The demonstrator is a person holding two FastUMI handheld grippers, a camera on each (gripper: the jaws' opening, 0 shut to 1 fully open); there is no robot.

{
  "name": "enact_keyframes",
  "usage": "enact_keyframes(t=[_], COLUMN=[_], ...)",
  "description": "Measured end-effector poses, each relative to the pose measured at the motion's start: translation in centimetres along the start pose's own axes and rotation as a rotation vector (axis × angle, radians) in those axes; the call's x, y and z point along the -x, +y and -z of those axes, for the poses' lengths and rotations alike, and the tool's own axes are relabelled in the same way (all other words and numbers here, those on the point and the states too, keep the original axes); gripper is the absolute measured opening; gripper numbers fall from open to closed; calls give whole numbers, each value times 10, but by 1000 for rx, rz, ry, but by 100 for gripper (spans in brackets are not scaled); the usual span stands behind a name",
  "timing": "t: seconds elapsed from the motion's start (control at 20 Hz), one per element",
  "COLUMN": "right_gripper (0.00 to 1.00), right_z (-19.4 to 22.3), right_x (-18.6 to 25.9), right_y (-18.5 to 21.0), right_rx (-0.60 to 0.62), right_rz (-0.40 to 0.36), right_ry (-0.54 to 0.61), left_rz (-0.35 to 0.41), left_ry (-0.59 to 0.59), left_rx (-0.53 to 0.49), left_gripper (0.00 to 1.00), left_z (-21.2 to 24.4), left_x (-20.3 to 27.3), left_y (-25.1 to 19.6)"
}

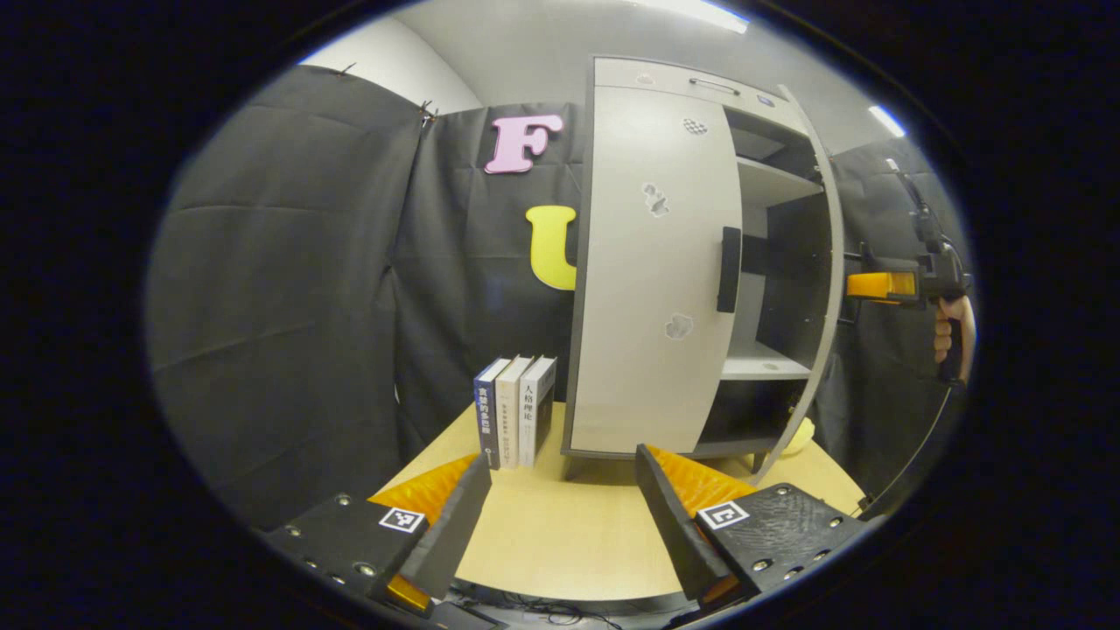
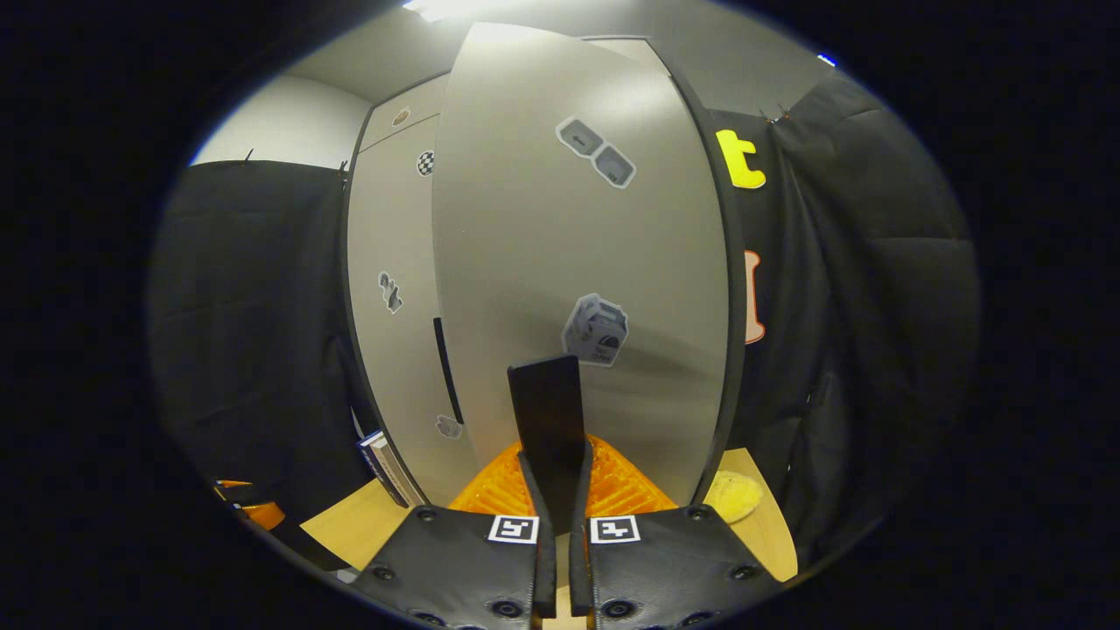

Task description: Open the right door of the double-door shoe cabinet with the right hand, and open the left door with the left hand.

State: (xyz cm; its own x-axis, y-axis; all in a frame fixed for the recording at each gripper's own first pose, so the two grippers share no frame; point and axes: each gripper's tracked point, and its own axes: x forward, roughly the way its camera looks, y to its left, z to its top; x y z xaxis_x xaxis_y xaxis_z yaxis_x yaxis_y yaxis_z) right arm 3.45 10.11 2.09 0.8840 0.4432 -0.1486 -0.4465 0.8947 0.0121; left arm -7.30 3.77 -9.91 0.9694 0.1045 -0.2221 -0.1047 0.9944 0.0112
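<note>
Cabinet of grey panels stands on the light wooden bench, towards its far side, against the black cloth wall. Seen from the left tool view, its left door is closed, with a dark vertical handle near its right edge, while the right door is swung outward, showing shelves inside. The left tool hangs over the near part of the bench with its two fingers spread wide, grasping nothing and well apart from the cabinet. Three books stand upright just beside the cabinet's left side. Farther off on the right, a hand holds the right tool level at the edge of the open door. In the right tool view, the right tool is clenched on the dark handle of the right door, both fingers pressing its sides. That door stands angled out in front of the closed left door, whose own handle shows as a thin dark strip. Something yellow lies on the bench beside the door's lower right; I cannot tell what it is.
</note>
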Motion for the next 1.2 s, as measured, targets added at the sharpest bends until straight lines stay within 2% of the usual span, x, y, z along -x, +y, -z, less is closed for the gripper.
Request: enact_keyframes(t=[0.2, 0.25, 0.4, 0.45, 0.65, 0.7, 0.75, 1.0, 1.2], right_gripper=[7, 4, 3, 7, 6, 2, 7, 6, 5], right_z=[1, 0, 1, 1, 0, 1, 1, 1, -1], right_x=[15, 15, 27, 30, 40, 42, 44, 55, 64], right_y=[-14, -17, -27, -30, -49, -56, -60, -80, -105], right_rx=[-13, -8, -6, -8, 28, 29, 20, 19, -43], right_rz=[39, 47, 75, 83, 113, 118, 123, 144, 163], right_ry=[8, 13, 18, 18, 0, 2, 8, 6, -8], left_rz=[16, 27, 36, 37, 32, 35, 38, 42, 87], left_ry=[4, 4, -1, -1, -2, -5, -7, -8, -16], left_rx=[2, 1, 0, 1, 12, 16, 21, 33, 63], left_gripper=[97, 98, 99, 97, 97, 97, 97, 97, 97], left_z=[2, 2, 3, 3, 5, 5, 6, 9, 13], left_x=[-2, -3, -4, -4, -3, -1, -2, -3, -6], left_y=[-6, -8, -13, -14, -14, -14, -14, -15, -29])
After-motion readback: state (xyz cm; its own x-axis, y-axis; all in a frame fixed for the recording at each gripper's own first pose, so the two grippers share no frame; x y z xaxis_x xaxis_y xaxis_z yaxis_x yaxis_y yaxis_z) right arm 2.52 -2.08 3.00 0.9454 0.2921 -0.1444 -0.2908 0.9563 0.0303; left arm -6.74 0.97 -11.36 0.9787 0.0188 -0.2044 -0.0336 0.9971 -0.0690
